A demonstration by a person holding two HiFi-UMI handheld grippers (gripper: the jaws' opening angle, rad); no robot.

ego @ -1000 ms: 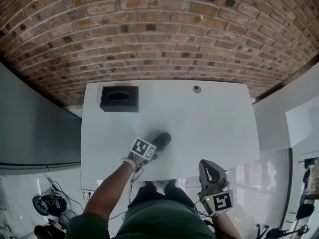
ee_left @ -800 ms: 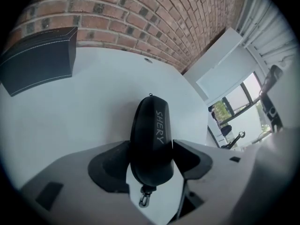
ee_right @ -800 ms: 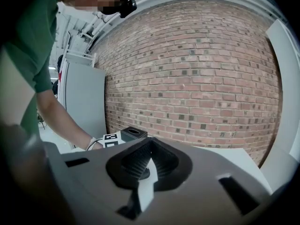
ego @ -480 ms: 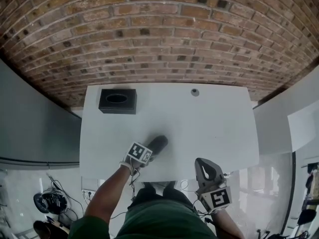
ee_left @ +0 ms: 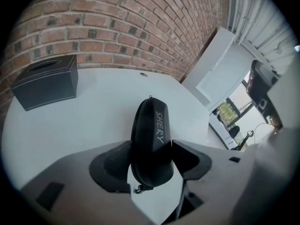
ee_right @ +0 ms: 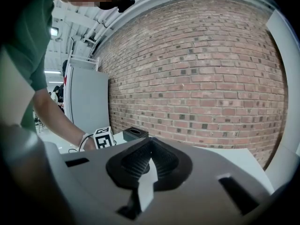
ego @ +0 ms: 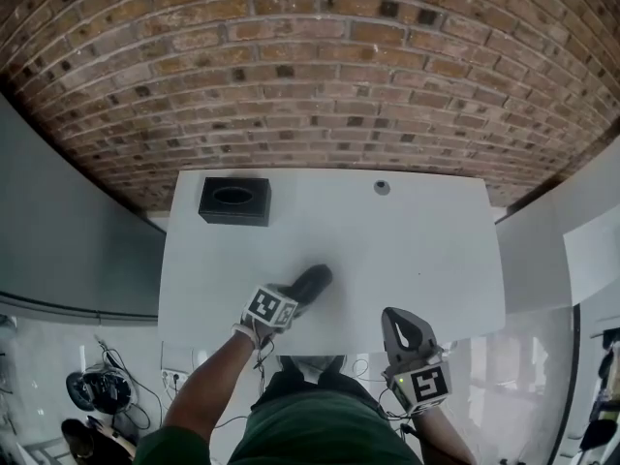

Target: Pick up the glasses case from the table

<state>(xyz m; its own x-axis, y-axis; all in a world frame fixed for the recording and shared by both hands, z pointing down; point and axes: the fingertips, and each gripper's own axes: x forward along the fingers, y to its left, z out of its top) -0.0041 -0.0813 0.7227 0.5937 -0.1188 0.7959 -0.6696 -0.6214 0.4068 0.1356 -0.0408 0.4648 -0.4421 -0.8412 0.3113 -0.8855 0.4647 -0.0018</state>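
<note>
The black glasses case with pale lettering sits lengthwise between the pads of my left gripper, which is shut on it. Its far end juts out past the jaws, held a little above the white table. In the head view the glasses case shows just beyond the marker cube of my left gripper, near the table's front edge. My right gripper hangs off the front edge of the table, to the right. Nothing is between the pads of my right gripper, which meet at the tip.
A black tissue box stands at the table's back left corner, also seen as the tissue box. A small round fitting sits at the back middle. A brick wall runs behind. White partitions stand at both sides.
My left gripper has closed on the case and risen slightly with it, its far end tipping up off the table. The right gripper has barely shifted.
</note>
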